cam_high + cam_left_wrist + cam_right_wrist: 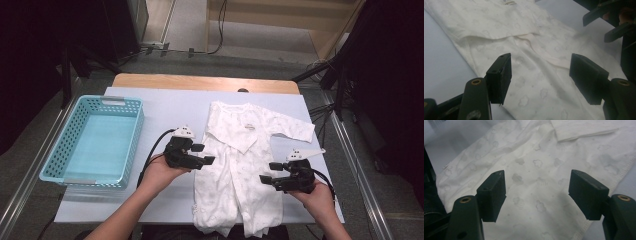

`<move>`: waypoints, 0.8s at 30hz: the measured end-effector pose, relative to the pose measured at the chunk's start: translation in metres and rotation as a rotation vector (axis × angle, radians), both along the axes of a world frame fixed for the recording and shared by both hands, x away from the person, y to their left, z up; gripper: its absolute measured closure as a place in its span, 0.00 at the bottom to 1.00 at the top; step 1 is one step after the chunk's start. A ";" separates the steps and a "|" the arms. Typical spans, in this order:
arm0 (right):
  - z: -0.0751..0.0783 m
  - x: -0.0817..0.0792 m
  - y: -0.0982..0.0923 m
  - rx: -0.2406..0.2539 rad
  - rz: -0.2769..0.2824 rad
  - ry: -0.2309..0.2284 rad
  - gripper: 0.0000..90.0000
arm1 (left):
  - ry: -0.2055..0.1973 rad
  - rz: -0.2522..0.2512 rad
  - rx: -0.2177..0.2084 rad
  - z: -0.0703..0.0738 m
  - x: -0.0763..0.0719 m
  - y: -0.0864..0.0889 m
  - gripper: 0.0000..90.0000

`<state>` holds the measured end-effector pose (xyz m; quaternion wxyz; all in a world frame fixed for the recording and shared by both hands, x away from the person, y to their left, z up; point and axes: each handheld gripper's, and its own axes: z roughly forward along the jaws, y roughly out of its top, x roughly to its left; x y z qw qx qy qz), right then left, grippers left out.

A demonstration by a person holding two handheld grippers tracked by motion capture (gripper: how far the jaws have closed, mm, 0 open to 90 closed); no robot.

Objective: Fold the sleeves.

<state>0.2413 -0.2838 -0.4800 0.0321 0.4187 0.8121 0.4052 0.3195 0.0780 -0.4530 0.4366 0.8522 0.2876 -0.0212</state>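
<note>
Garment: a white baby suit lies flat on the table, long side running away from the person, with the neck at the far end and the legs at the near edge.
Garment details: it has a faint cloud print, a small label near the neck, and one sleeve spread out to the right side.
Table: the table has a pale blue-white cover; a strip of bare wood shows at its far edge.
Basket: a light blue plastic basket stands on the left part of the table, well apart from the baby suit.
Left gripper: the left gripper is held just beside the left edge of the baby suit, about at its middle, and its jaws point to the right, toward the cloth.
Left gripper state: the jaws stand apart and nothing is between the pads; in the left gripper view the cloth lies below and beyond them.
Right gripper: the right gripper is at the right edge of the baby suit, nearer to the person, and its jaws point to the left, over the cloth.
Right gripper state: the jaws are apart too, and they hold nothing; in the right gripper view the printed cloth and its stitched hem lie under them.
Hands: the left hand and the right hand each hold one gripper from below.
</note>
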 end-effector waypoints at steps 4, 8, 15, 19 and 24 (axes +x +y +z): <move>0.000 0.004 -0.002 0.001 -0.009 -0.001 0.32 | 0.000 0.007 0.004 -0.001 -0.003 0.006 0.38; 0.000 0.008 -0.006 0.009 -0.027 0.004 0.32 | -0.001 0.017 0.001 -0.002 -0.005 0.011 0.38; 0.006 0.015 -0.010 0.023 -0.061 -0.011 0.30 | -0.005 0.044 0.003 -0.005 -0.008 0.023 0.38; 0.007 0.022 -0.013 0.028 -0.080 -0.020 0.28 | -0.001 0.055 -0.006 -0.006 -0.007 0.025 0.38; 0.005 0.035 -0.021 0.036 -0.115 -0.009 0.28 | 0.005 0.066 0.002 -0.010 -0.004 0.026 0.38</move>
